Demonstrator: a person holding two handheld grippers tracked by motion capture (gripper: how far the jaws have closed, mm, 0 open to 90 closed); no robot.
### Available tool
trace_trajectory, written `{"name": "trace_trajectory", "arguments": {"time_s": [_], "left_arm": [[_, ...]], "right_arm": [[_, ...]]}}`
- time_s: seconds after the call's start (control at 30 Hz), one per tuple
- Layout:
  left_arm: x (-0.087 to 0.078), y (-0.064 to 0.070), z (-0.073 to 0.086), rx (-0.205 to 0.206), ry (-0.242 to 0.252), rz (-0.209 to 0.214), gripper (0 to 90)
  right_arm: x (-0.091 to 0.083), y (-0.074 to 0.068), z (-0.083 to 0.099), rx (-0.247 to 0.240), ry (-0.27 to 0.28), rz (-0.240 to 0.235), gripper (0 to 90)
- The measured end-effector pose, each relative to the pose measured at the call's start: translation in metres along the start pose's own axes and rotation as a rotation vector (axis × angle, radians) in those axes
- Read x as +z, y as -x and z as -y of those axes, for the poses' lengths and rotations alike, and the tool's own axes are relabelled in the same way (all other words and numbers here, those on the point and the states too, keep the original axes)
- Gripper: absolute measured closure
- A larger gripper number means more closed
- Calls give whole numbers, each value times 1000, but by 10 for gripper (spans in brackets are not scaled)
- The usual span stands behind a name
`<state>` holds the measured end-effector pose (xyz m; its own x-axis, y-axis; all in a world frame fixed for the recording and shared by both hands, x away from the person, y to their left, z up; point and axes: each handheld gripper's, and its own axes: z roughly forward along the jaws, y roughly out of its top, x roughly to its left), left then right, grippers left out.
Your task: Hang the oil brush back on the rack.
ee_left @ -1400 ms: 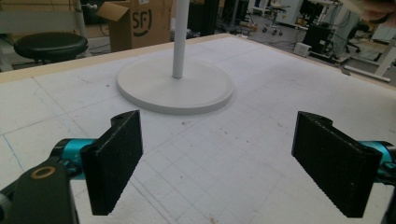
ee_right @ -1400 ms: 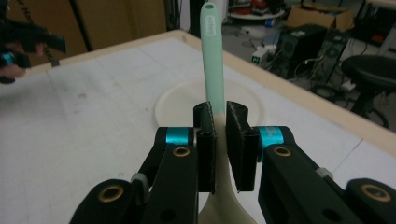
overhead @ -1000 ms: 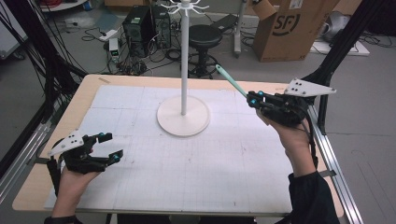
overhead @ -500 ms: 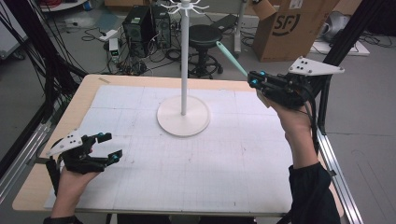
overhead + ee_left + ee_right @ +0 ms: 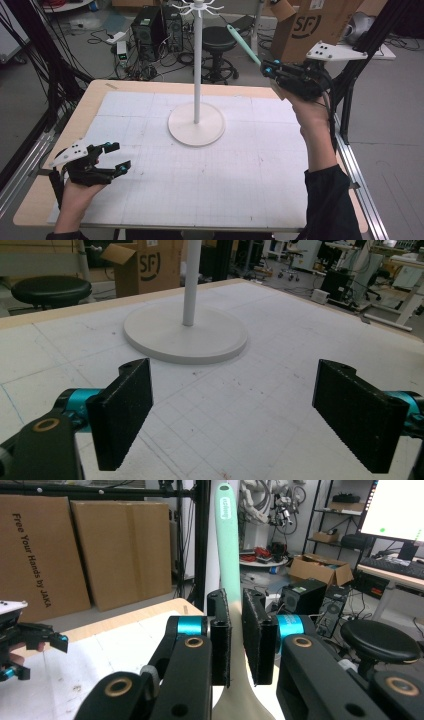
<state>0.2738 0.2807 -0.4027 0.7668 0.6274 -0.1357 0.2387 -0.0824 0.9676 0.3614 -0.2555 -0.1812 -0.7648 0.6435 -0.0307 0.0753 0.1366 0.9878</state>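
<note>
Table: wooden top under a white gridded mat; it lies below both grippers, and the left gripper sits low over its near left part.
Stand: white, with a round flat base on the mat, a thin upright pole and a ring of small hooks at the top. It is ahead of the left gripper and well apart from it; from the right gripper it is off to the left, lower at the base. In the left gripper view the base and the foot of the pole lie straight ahead, beyond the gap between the jaws.
Box: brown cardboard, on the floor past the table's far edge, behind the right gripper.
Stool: black round seat, beyond the table, behind the stand.
Right gripper: held up above the table's far right corner, jaws pressed together on a utensil handle.
Left gripper: jaws spread wide, nothing between them; in the left gripper view the two black pads stand far apart over bare mat.
Utensil: pale mint-green handle, slim, with a hole at its tip. It runs from the right gripper's jaws up and away, tip toward the stand's hooks. In the right gripper view the handle rises straight up between the pads; its lower part widens and turns cream, and what sort of head it has I cannot tell.
</note>
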Motion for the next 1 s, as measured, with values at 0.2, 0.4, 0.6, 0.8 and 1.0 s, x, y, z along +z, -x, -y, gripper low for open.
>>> {"name": "trace_trajectory", "arguments": {"time_s": [0.2, 0.4, 0.6, 0.8, 1.0], "left_arm": [[0, 0, 0, 0, -3, 2, 171], [0, 0, 1, 1, -5, 6, 171], [-1, 0, 0, -2, 0, 10, 171], [-1, -1, 1, 0, -6, 10, 172], [-2, -1, 1, -4, -2, 9, 172]], "right_arm": [[7, -1, -10, -7, 13, -2, 829], [15, -3, -19, -10, 16, -9, 829], [24, -3, -21, -9, 17, -5, 828], [27, -1, -20, -1, 19, 6, 828], [30, -1, -19, -2, 6, 1, 828]]}}
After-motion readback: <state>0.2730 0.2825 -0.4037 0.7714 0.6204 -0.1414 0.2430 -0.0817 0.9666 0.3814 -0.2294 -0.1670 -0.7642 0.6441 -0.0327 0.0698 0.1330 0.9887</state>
